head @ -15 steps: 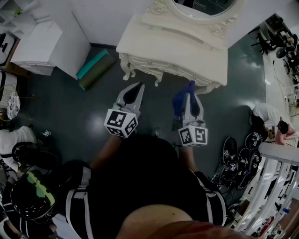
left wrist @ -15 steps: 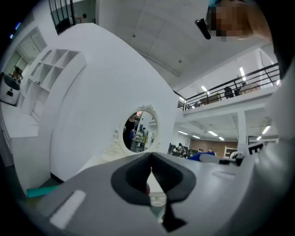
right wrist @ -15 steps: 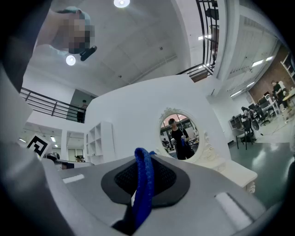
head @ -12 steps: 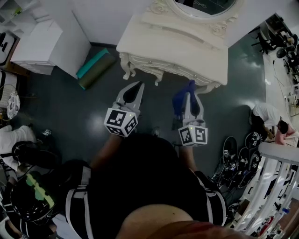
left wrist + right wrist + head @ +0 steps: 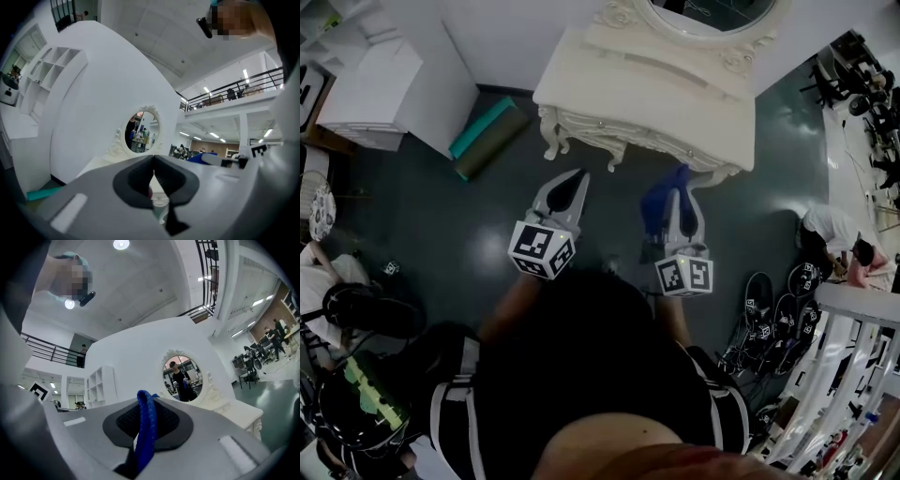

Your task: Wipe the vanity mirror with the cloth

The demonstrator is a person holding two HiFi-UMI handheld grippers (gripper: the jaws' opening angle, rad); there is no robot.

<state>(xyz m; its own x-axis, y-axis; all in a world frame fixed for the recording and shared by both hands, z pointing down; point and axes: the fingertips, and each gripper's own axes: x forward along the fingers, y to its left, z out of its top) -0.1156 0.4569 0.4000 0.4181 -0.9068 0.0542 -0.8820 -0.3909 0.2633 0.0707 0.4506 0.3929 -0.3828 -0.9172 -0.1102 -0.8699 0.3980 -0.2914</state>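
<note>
Room: dark green floor [image 5: 478,234] below me and a white wall [image 5: 516,37] behind the cream vanity counter [image 5: 675,98]; both tools hang over the floor on the near side of the counter, short of its front edge
Mirror: the round vanity mirror [image 5: 703,11] stands at the back of the counter against the wall, in a carved cream frame; the head view catches only its lower rim, while both tool views show the whole glass
Right tool: the right tool [image 5: 682,195] has its jaws clamped on the blue cloth [image 5: 659,202]; a fold stands up between the pads and the rest bunches beside the jaws
Left tool: the left tool [image 5: 570,183] has its jaws closed tip to tip with nothing between them
Cloth to mirror: well apart, with the full depth of the counter between them, and no contact with the glass
Done so far: as I read it, only the pick-up; the cloth is gripped firmly and both tools face the mirror
Left to do: all of the wiping; I judge the right tool has to reach across the counter, lay the cloth on the glass and stroke over it
Glass condition: I can't make out any smears or wiped patches from here
</note>
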